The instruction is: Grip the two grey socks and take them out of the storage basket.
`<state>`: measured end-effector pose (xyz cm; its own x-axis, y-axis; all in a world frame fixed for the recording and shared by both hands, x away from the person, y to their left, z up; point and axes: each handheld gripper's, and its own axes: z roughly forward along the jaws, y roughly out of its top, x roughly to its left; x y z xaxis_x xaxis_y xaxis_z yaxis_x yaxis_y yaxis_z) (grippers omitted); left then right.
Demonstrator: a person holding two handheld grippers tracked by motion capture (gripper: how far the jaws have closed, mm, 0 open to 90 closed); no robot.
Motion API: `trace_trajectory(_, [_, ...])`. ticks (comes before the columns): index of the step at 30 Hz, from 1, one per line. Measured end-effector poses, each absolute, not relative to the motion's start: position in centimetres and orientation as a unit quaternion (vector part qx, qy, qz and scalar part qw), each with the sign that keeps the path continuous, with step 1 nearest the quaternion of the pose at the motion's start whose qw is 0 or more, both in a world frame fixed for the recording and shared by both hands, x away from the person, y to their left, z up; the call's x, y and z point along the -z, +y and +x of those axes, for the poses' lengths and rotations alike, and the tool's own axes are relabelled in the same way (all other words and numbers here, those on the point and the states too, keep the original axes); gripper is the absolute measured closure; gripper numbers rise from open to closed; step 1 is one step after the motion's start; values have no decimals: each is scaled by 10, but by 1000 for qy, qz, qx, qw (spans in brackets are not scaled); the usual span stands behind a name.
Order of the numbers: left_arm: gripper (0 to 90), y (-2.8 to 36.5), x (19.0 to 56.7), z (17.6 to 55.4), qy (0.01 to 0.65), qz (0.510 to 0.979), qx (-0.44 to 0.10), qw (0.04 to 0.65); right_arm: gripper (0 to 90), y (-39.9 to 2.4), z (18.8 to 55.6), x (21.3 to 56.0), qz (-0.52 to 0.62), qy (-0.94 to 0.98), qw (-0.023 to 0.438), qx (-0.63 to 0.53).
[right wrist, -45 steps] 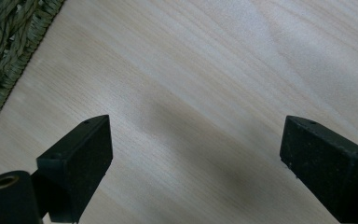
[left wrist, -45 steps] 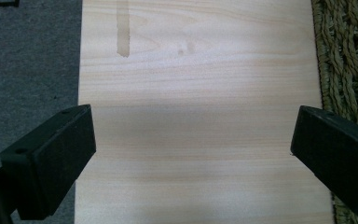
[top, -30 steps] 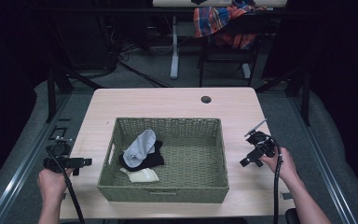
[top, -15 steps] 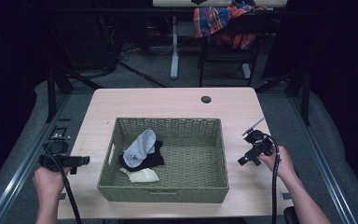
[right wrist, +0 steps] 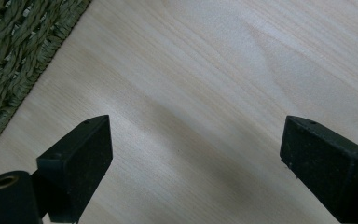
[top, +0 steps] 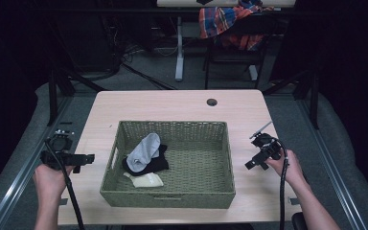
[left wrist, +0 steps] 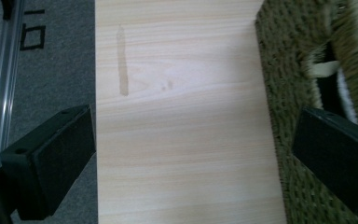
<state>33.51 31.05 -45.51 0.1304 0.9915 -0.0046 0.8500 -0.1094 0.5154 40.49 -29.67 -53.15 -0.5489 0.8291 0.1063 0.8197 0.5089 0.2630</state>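
Bench (top: 172, 108) with a woven basket (top: 170, 196) of socks at its middle and a hand-held gripper at either side.

Left to right: left gripper (top: 87, 157), held in the left hand (top: 51, 175) at the bench's left edge, jaws spread wide and empty over bare wood beside the basket's left wall, one jaw past the bench edge above grey floor (left wrist: 51, 70). Basket, green wicker, near the bench's front edge; in its left half a grey sock (top: 143, 152) lies on a black sock (top: 153, 165), with a cream sock (top: 146, 179) just in front of them. Small dark round hole (top: 212, 102) near the bench's far edge. Right gripper (top: 250, 165), held in the right hand (top: 287, 165) right of the basket, jaws released and empty above bare bench, cable (top: 282, 196) trailing along the forearm.
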Motion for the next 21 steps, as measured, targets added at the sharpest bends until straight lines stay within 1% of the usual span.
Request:
trace_trajectory(4, [1, 302, 449, 337, 626, 732, -177, 204, 89, -296, 406, 530, 465, 876, 8, -130])
trace_trajectory(10, [1, 289, 440, 343, 614, 742, -172, 209, 89, -298, 407, 529, 462, 878, 14, -124])
trace_trajectory(12, [1, 284, 435, 345, 608, 747, -169, 209, 89, -297, 405, 531, 474, 869, 17, -142])
trace_trajectory(13, [1, 278, 431, 346, 602, 751, -169, 214, 89, -299, 408, 527, 454, 884, 9, -112])
trace_trajectory(15, [1, 270, 426, 349, 595, 757, -165, 216, 89, -297, 405, 530, 469, 873, 16, -133])
trace_trajectory(21, [0, 250, 420, 355, 573, 774, -155, 219, 89, -298, 407, 528, 460, 879, 9, -122])
